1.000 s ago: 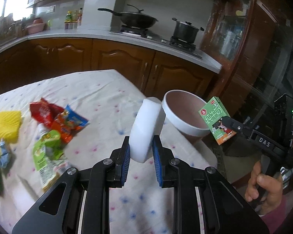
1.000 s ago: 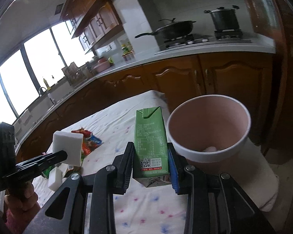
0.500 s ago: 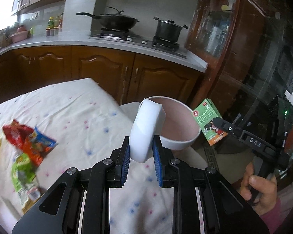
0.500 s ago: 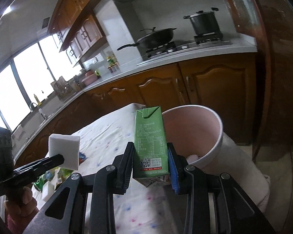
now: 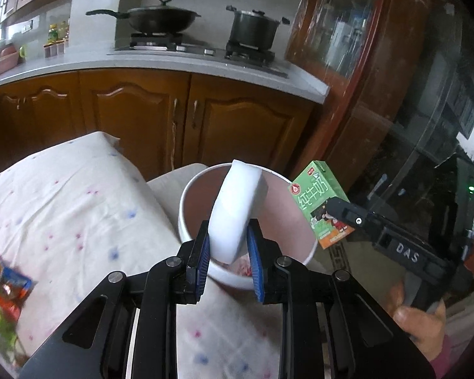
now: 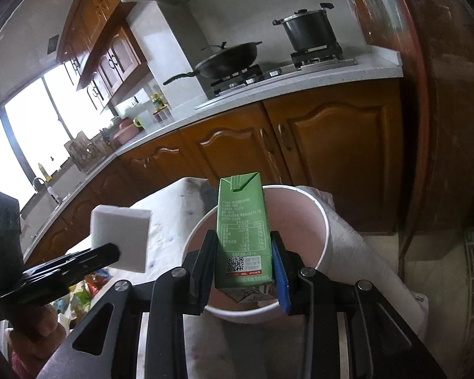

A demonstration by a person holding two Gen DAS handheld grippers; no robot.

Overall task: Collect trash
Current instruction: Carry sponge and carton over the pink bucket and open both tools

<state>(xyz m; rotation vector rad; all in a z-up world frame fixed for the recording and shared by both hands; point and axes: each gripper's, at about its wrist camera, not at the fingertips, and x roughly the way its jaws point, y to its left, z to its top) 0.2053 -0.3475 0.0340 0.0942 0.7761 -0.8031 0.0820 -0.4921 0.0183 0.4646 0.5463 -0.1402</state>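
Overhead and close, both wrist cameras look down on a pink bin (image 5: 202,195) with a white rim, standing at the edge of a worktop (image 5: 66,202) covered in a pale cloth with small coloured dots.

From the left wrist view, the left gripper (image 5: 227,249) has its blue-padded jaws clamped on a white foam block (image 5: 237,214), held on edge above the bin's open mouth. At the bin's right, the right gripper (image 5: 335,208) grips a green milk carton (image 5: 319,199), tilted, just beside the rim. A hand (image 5: 420,325) holds that gripper's handle at lower right. Crumpled snack wrappers (image 5: 6,287), red, blue and green, lie blurred at the worktop's left edge.

From the right wrist view, the right gripper (image 6: 243,259) has its jaws closed on the sides of the upright carton (image 6: 241,237), which hangs over the bin (image 6: 319,214) opening. The foam block (image 6: 120,240) shows at left, pinched in the left gripper (image 6: 110,249), near the bin.

Behind, wooden cabinets (image 6: 316,161) carry a grey counter with a black wok (image 6: 227,60) and a lidded pot (image 6: 309,31) on a stove.
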